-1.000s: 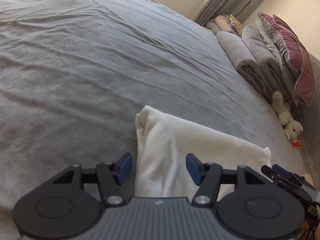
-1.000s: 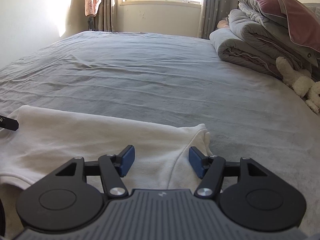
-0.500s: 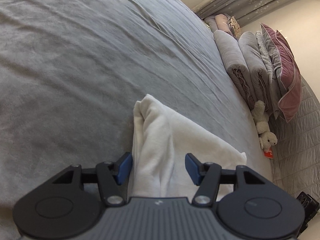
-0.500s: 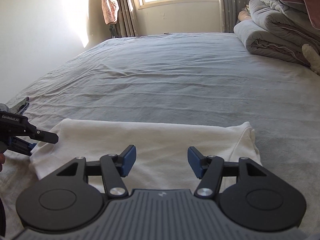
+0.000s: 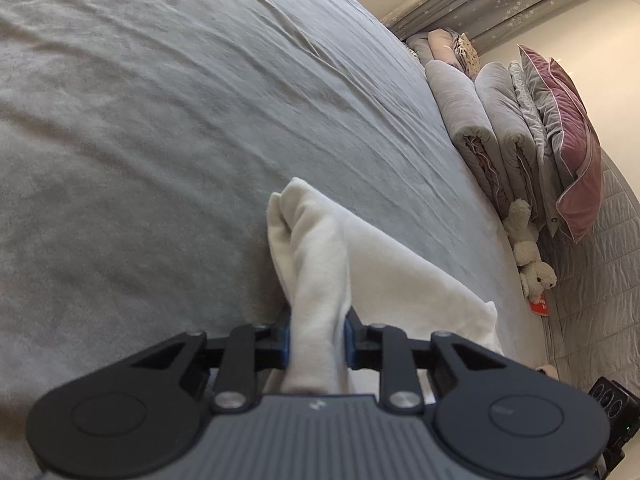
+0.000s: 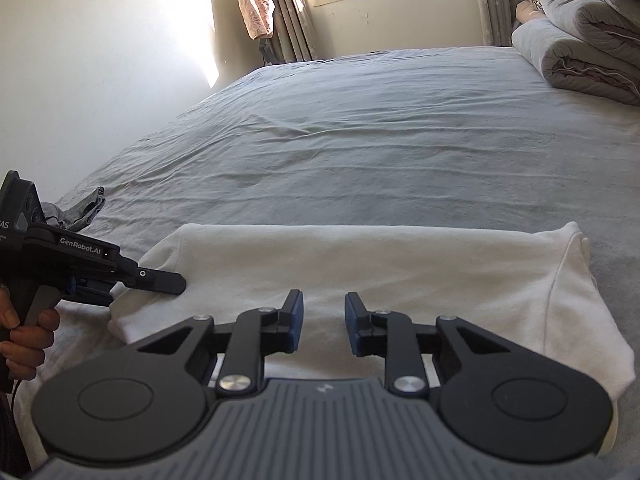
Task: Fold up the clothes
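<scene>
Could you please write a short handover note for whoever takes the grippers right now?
Left gripper: jaws closing, pads pinching a raised ridge at one end of the white garment.
Right gripper: jaws closing over the garment's near edge; a gap still shows between them, no cloth visibly pinched.
Garment lies as a long folded band on the grey bed.
Left: secure the right grip, then probably fold again.

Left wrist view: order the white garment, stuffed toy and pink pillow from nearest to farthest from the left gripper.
1. White garment: between the closing jaws of the left gripper.
2. Stuffed toy: right, at the bed's edge.
3. Pink pillow: upper right, atop the bedding.
</scene>
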Motion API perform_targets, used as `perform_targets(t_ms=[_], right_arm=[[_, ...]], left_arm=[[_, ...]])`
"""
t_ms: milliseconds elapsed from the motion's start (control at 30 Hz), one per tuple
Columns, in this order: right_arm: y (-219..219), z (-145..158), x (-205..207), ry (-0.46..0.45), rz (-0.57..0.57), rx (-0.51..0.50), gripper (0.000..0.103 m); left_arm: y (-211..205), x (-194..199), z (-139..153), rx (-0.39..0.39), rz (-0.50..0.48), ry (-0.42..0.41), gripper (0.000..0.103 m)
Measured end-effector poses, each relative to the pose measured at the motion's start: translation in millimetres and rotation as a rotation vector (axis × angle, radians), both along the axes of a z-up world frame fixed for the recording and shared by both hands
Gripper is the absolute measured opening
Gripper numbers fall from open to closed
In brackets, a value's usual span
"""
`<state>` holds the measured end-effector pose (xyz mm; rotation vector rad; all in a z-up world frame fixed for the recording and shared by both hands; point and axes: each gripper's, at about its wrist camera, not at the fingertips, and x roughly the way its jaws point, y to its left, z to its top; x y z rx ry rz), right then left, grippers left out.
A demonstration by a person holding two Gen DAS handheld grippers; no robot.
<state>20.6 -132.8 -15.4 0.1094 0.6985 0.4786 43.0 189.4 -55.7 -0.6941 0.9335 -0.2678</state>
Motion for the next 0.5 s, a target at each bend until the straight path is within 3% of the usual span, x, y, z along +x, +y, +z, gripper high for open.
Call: perform_targets(t_ms=[100, 200, 300, 400, 500], right_arm=[[2.4, -10.7, 4.7, 0.021, -0.009, -0.030, 0.016], [1.7, -8.7, 5.2, 0.025, -0.008, -0.027, 0.016], [-4.6, 1.6, 4.6, -0.006, -0.040, 0.050, 0.017], [-4.4, 10.2, 14.0, -0.064, -0.099, 0.062, 0.018], [-0.5, 4.5, 36.0, -0.014, -0.128, 0.087, 0.017]], left_arm=[[-6.0, -6.7, 13.2, 0.020, -0.001, -0.051, 0.020], [-8.3, -14.2, 25.4, 0.020, 0.000, -0.096, 0.020], [-11.8, -17.2, 32.7, 0.036, 0.000, -0.120, 0.020], [-14.2, -16.3, 35.7, 0.041, 0.004, -0.127, 0.020], [-15.4, -16.4, 35.7, 0.035, 0.011, -0.134, 0.019]])
